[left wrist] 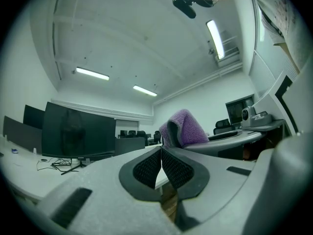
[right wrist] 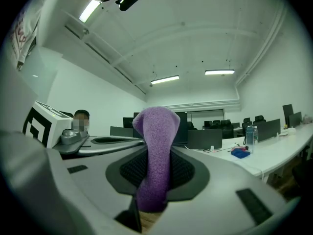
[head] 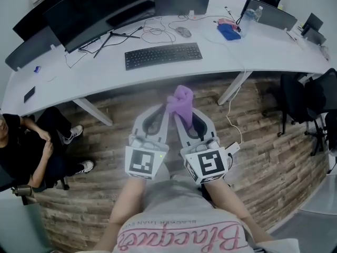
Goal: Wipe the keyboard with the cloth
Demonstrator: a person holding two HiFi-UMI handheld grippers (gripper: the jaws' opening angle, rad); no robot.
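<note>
Your right hand-held gripper (right wrist: 156,173) is clamped on the purple cloth (right wrist: 155,131), pinched around its middle so a folded hump sticks up past the jaw tips. Your left hand-held gripper (left wrist: 161,166) is closed, pads (left wrist: 146,168) touching with nothing between them, and sits just beside the right one. Both hang over the wood floor (head: 263,141), well short of the bench (head: 105,77). The keyboard (head: 163,55) lies flat on the bench in front of the monitors (head: 89,12), not wiped yet as far as I can tell. The cloth looks soft, fluffy and light, so I'd guess it flops and bunches when dragged over keys. A grip that leaves more loose fabric past the jaws would probably wipe better.
</note>
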